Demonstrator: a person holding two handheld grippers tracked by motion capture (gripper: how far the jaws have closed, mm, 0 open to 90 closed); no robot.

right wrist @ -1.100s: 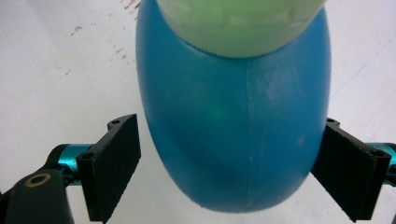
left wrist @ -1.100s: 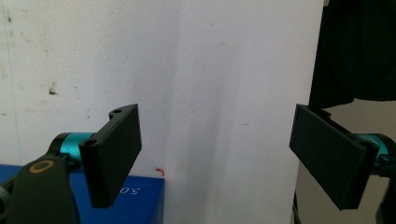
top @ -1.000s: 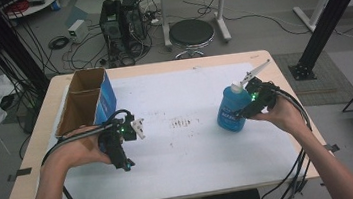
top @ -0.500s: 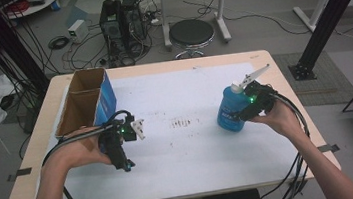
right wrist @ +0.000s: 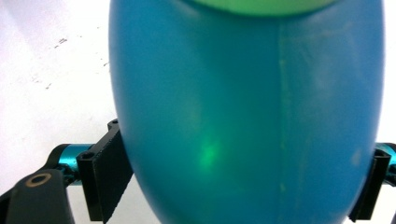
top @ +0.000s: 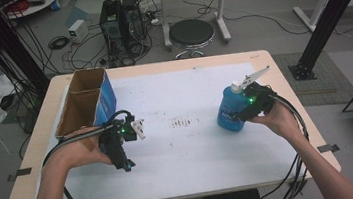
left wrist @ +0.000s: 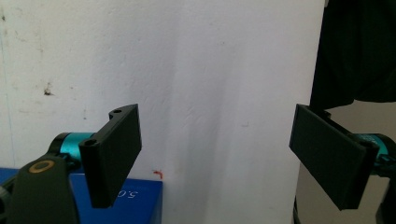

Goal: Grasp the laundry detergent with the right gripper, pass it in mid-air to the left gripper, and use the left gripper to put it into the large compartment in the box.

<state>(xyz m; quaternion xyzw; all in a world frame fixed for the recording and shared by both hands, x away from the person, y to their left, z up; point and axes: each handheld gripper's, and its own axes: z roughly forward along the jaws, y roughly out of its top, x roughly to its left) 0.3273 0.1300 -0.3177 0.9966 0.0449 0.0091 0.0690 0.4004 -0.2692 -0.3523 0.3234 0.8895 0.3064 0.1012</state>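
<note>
The blue bottle [top: 230,112] stood upright on the white sheet [top: 189,143] covering the table [top: 34,146], toward the table's right side and well apart from the cardboard box [top: 85,101] at the left. The right gripper [top: 248,105] was at the bottle's right flank, held in the person's right hand [top: 278,118]. In the right gripper view the bottle [right wrist: 247,112] sat between the 2 black jaws, its sides meeting both pads; the jaws had just been closing, and they were clamped on the bottle's wide body. A green light glinted on the blue plastic.

The left gripper [top: 118,147] was held in the left hand [top: 81,151] over the sheet just in front of the box. In the left gripper view its 2 jaws stood wide apart with nothing between them, over the white sheet [left wrist: 210,93].

A scatter of small dark marks [top: 183,123] lay on the sheet between the 2 grippers.
</note>
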